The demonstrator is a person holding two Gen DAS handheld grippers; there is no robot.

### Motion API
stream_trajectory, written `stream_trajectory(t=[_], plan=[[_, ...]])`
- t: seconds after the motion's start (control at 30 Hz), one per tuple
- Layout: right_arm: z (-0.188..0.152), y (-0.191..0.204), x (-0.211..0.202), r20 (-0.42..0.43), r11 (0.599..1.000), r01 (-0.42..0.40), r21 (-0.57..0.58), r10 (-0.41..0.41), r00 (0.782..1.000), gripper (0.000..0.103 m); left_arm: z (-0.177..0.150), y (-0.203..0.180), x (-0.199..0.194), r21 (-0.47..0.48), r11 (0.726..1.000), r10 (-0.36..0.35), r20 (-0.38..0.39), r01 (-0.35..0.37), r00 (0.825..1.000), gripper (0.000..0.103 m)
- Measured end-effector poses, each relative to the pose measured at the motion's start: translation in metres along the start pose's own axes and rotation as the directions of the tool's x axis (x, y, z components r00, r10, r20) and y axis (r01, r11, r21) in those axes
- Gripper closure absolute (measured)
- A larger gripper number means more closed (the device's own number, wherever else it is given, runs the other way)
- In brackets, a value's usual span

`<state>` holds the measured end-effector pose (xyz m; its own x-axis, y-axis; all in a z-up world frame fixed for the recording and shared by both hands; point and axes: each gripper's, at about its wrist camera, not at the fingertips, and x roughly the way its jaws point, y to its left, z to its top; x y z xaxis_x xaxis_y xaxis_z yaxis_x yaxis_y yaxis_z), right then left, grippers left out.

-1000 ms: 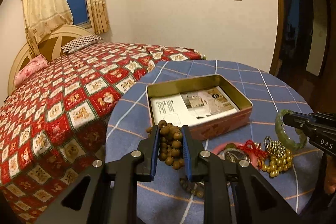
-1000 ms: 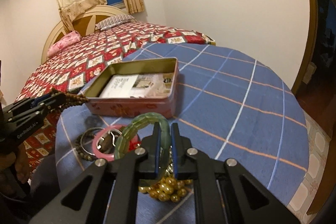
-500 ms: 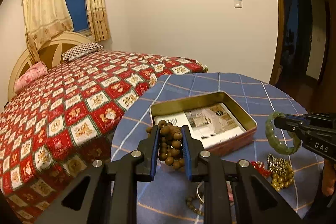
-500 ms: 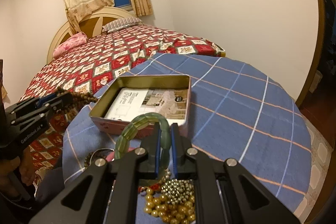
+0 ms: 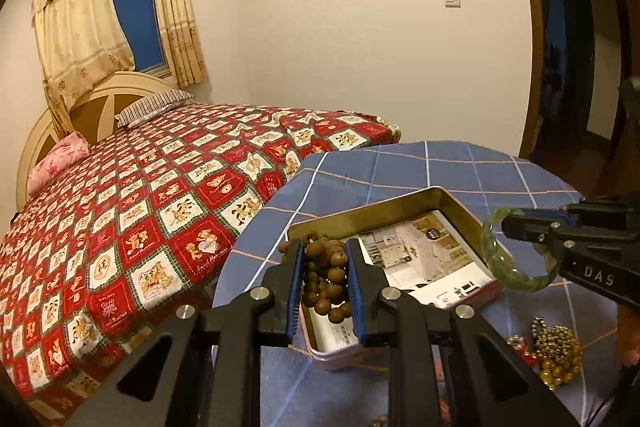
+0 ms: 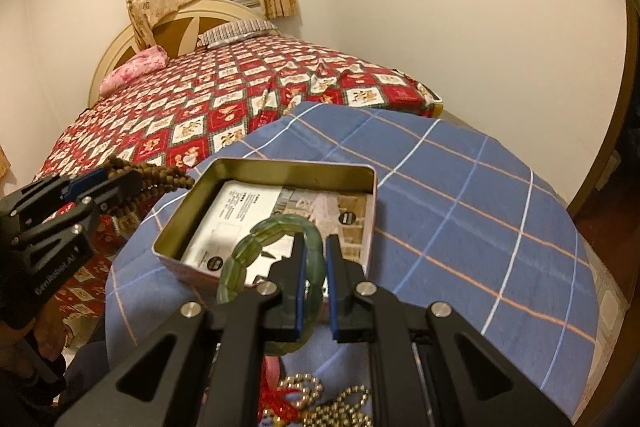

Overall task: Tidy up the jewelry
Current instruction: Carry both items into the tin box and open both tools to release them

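My left gripper (image 5: pixel 323 259) is shut on a bunch of brown wooden beads (image 5: pixel 326 281), held above the near-left corner of the open metal tin (image 5: pixel 404 205). The tin has printed paper on its bottom. My right gripper (image 6: pixel 314 255) is shut on a green jade bangle (image 6: pixel 256 247), held above the tin's (image 6: pixel 296 167) near edge. The bangle (image 5: pixel 490 247) and the right gripper (image 5: pixel 516 225) also show at the right of the left wrist view. The left gripper (image 6: pixel 120 181) with the beads (image 6: pixel 164 181) shows at the left of the right wrist view.
The tin stands on a round table with a blue checked cloth (image 6: pixel 460 187). Gold and silver bead chains (image 5: pixel 558 355) and a red cord piece (image 6: pixel 286 397) lie on the cloth near me. A bed with a red patterned quilt (image 5: pixel 160 207) stands close behind the table.
Both grippers have risen and moved forward over the tin, each still holding its piece. The loose jewelry on the cloth has dropped toward the bottom of both views.
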<state>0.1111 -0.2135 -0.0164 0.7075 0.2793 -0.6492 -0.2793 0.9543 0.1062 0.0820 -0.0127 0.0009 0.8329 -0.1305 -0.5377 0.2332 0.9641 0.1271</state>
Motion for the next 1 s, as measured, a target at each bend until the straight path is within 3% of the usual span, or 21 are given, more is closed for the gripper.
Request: stream_trajectory(t=[0.53,1.0], plan=[[0.029,-0.006,0.043,-0.048,1.000,0.010,-0.022,-0.011,0.999,0.092,0.010,-0.001,0.056,0.062,0.998,0.025,-0.063,-0.022,0.998,0.082],[0.032,-0.009,0.082,-0.123,0.999,0.025,-0.038,-0.029,0.992,0.091,0.006,0.002,0.094,0.098,0.994,0.058,-0.117,-0.047,0.991,0.082]])
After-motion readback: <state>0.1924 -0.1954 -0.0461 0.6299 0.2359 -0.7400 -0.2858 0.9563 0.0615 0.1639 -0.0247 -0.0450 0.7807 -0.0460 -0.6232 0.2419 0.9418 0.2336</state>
